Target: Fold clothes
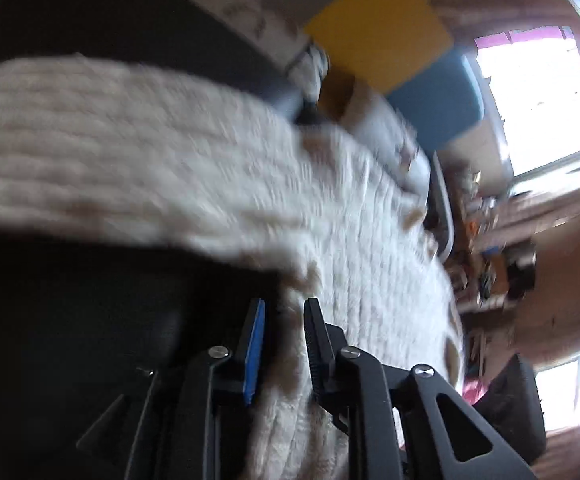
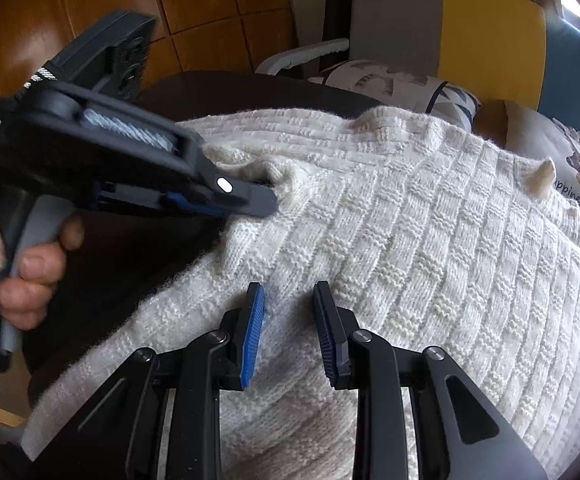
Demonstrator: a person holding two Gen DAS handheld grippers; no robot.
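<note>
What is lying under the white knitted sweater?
The white knitted sweater lies on a dark table, visible along its left edge. Printed cushions show behind it. Whatever lies beneath its middle is covered.

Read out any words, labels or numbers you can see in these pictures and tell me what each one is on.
"ppiness" then a word that is too blurred to read: dark script on the printed cushion past the cream knitted sweater, cut off by the knit.
Small pale lettering, several lines, on the body of the left gripper: too small to read.
Left wrist view: blurred, with no readable text.
</note>
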